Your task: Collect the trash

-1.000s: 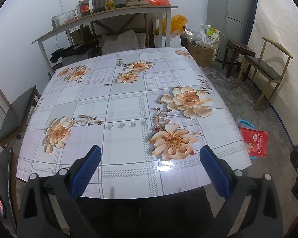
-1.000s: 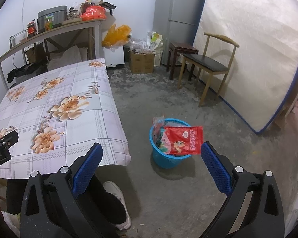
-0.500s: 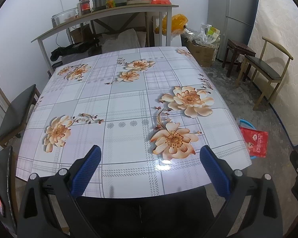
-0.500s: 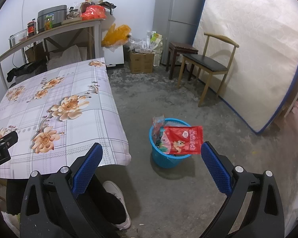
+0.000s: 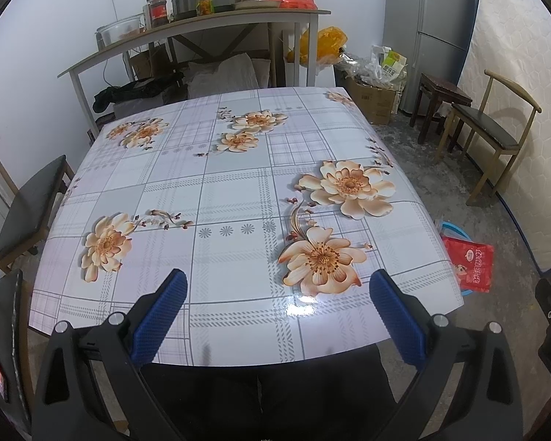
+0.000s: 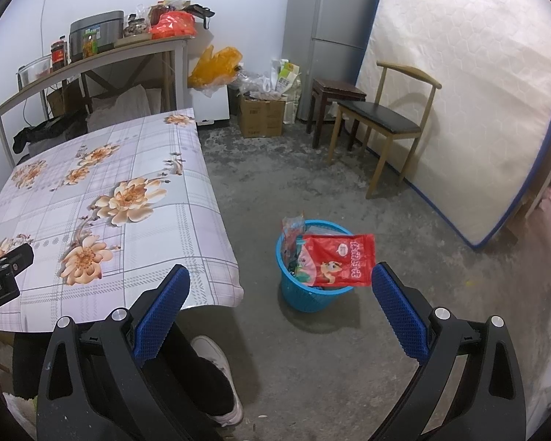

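Note:
A blue plastic basket [image 6: 305, 294] stands on the concrete floor right of the table. A red snack bag [image 6: 339, 259] lies across its rim, with other wrappers inside. The same red snack bag [image 5: 472, 262] and a sliver of the blue basket [image 5: 455, 228] show past the table's right edge in the left wrist view. My right gripper [image 6: 281, 310] hangs open above the floor, short of the basket, nothing between its fingers. My left gripper [image 5: 279, 314] is open over the near edge of the floral table [image 5: 231, 198], holding nothing.
A wooden chair [image 6: 385, 125], a dark stool [image 6: 334, 92] and a mattress [image 6: 459, 110] stand at the right. A fridge [image 6: 330, 25], boxes [image 6: 260, 117] and a cluttered shelf [image 5: 209, 18] line the back wall. Another chair [image 5: 25, 205] is left of the table. A person's leg and white shoe [image 6: 216, 364] are beneath the right gripper.

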A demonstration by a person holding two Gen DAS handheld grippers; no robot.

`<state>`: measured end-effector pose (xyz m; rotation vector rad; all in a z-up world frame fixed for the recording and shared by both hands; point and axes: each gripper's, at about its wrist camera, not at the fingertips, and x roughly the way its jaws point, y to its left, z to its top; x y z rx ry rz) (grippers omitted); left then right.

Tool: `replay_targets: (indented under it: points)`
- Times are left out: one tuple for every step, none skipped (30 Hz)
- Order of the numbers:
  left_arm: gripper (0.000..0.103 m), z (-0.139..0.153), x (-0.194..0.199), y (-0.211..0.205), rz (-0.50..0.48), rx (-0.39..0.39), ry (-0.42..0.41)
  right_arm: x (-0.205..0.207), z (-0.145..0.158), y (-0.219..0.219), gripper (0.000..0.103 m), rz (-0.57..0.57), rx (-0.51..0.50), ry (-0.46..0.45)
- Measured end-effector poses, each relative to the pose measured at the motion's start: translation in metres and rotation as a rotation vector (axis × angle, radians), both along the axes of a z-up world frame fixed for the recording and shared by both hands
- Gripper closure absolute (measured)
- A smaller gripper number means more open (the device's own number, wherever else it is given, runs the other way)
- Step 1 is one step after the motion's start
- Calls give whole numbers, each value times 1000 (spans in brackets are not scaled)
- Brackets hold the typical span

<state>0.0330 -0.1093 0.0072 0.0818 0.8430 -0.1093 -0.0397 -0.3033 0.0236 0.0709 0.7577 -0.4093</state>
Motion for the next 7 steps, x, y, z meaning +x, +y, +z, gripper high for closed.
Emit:
replay_targets:
  points:
    - [6,0,0,0,0,0,0,0,0,0,8,0,-1,1]
    - [6,0,0,0,1,0,0,0,0,0,8,0,-1,0]
    - [6,0,0,0,0,0,1,0,0,0,8,0,0,0]
    - [6,0,0,0,-1,-1,2,0,0,0,8,-1,0,0]
    - [6,-1,0,1,-1,-2,3,0,0,-2,8,-3,1,0]
    - [6,-1,-1,1,-1,-3,5,0,0,-2,8,-2,2,1]
    - [6,-1,-1,1,-1,-4,6,0,2,-2,8,-3,1,1]
